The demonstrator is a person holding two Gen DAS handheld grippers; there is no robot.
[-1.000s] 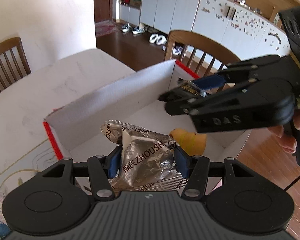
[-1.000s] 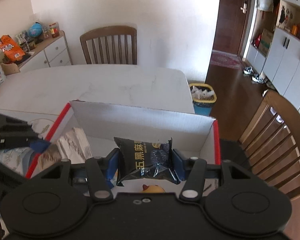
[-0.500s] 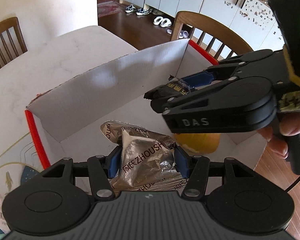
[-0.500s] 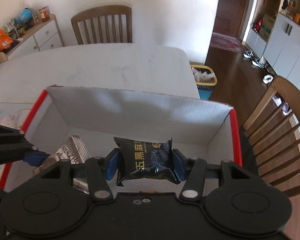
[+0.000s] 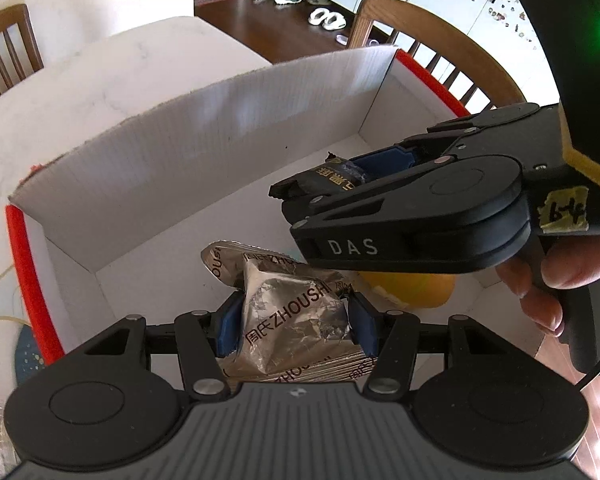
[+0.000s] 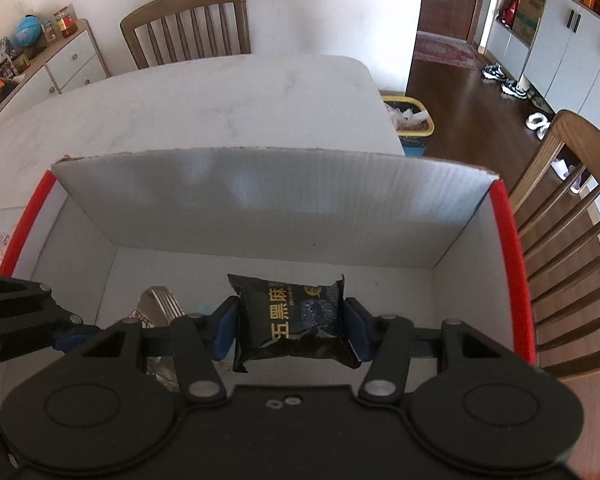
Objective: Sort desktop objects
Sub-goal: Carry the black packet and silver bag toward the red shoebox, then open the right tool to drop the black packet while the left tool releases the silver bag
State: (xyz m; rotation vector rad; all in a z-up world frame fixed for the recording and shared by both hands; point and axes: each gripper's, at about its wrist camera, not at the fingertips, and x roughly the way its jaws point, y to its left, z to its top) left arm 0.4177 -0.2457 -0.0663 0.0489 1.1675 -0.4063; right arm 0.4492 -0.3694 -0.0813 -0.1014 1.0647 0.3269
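So both grippers are over the white box [image 6: 260, 200] with the red edges, each one carrying a snack. The left gripper [image 5: 294, 320] has its blue pads [image 5: 229, 326] pinched on a crinkly silver packet [image 5: 296, 320], and the right gripper [image 6: 290, 322] is clamped the same way on a black packet [image 6: 290, 316] with gold lettering. From the left wrist view you get stuff the other camera misses: a second silver packet [image 5: 236, 256] lying on the box floor just behind the held one, a yellow rounded thing [image 5: 412, 290] on the floor under the right gripper [image 5: 328, 184], and a flat stack of silver wrappers [image 5: 320, 370] right below the left fingers. That view also shows the right gripper side-on, with the black packet [image 5: 332, 178] poking out past its tips and the person's hand [image 5: 556, 280] on the handle. The right wrist view looks straight down into the box instead, so you can see the black packet hanging above the bare floor near the middle, a bit of silver packet [image 6: 160, 304] off to the left, and the left gripper's black body [image 6: 16, 320] at the frame edge. It also shows the white table [image 6: 204, 108], a wooden chair [image 6: 188, 20] behind it, a yellow bin [image 6: 410, 120] on the floor and another chair [image 6: 572, 208] just beside the box's right wall.
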